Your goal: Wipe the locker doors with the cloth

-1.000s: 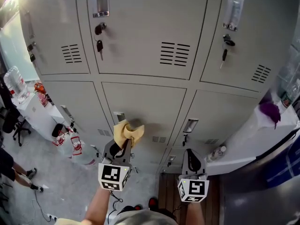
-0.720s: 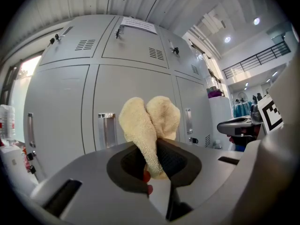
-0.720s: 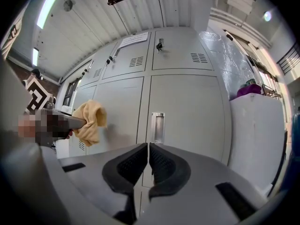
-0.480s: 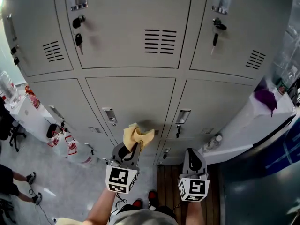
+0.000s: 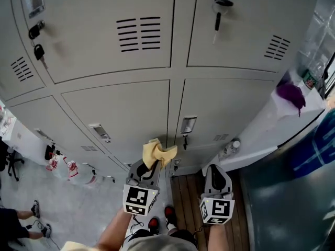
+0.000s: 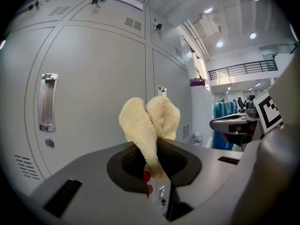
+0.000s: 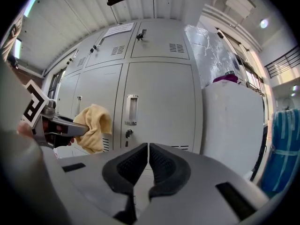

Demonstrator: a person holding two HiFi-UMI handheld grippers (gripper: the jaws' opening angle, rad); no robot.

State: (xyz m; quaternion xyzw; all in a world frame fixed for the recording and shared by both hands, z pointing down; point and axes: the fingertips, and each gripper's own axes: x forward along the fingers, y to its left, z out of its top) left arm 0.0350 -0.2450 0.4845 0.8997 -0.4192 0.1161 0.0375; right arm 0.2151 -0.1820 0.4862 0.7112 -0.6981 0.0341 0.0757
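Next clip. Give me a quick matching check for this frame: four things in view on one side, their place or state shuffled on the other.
Things:
1. cloth
2. right gripper
3. purple item
4. key

Place or state:
A. jaws together, nothing between them
B. hanging on an upper locker door
C. on top of the white unit at the right
D. clamped in the left gripper

Pairs: 1-D, 2-A, 3-C, 4-B

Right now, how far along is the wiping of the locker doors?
Done: the left gripper is shut on the yellow cloth. In hand: the cloth is held near the lower locker doors; contact is unclear. Left: the wiping; no door shows wipe marks. The right gripper is shut, empty.
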